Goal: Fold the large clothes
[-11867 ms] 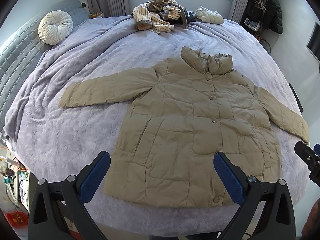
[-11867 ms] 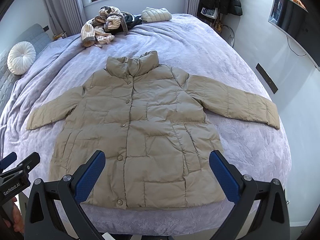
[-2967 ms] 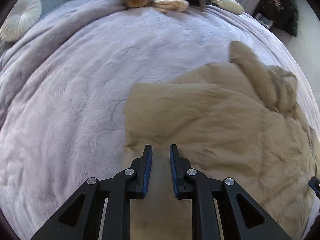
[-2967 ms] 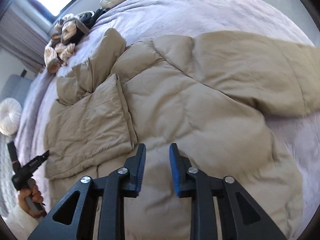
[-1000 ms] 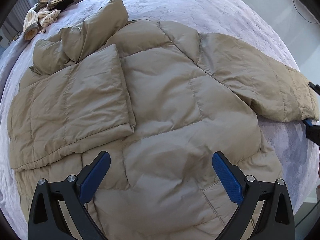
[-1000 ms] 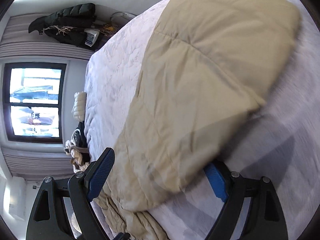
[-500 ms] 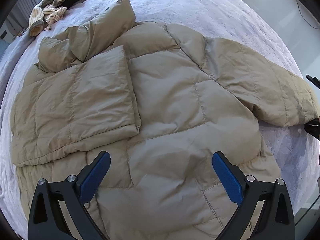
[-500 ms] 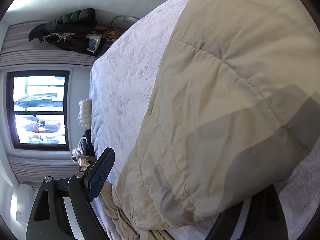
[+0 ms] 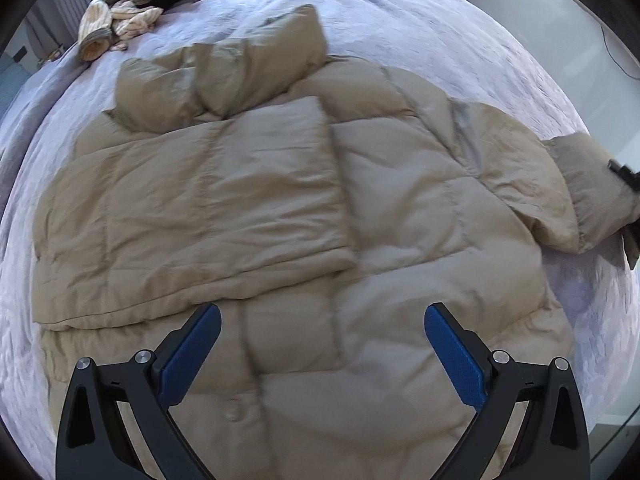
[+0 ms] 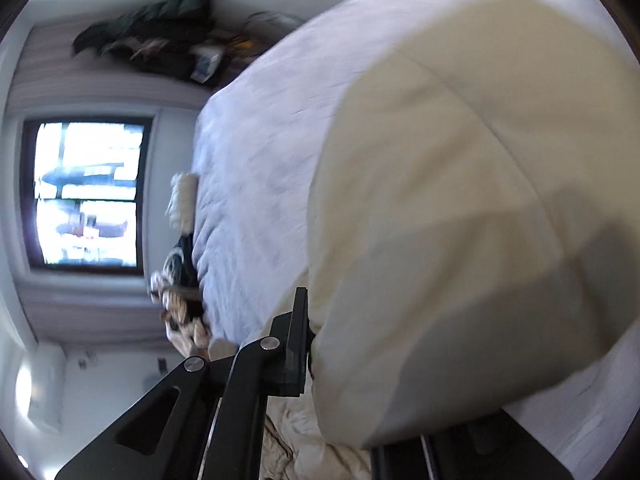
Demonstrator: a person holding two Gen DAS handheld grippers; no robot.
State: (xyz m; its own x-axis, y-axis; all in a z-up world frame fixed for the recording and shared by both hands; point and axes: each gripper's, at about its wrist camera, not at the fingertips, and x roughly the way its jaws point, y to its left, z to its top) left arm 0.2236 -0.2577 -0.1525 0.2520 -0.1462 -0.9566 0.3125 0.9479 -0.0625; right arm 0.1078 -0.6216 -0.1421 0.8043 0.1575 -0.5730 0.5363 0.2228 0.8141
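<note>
We see a lilac bedspread [image 9: 400, 12] carrying our tan puffer coat [image 9: 400, 208], one sleeve folded across its chest. At three o'clock our right gripper [image 10: 310, 344] pinches the other sleeve's cuff [image 9: 592, 184]. Our left gripper [image 9: 320, 344] hovers above the hem, jaws wide, empty.

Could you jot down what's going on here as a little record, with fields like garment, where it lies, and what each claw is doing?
garment: tan puffer jacket
surface: bed with lavender cover
one sleeve: folded across the chest
other sleeve: cuff at the bed's edge
right gripper: shut on the cuff
left gripper: open, above the jacket
background: heap of clothes
</note>
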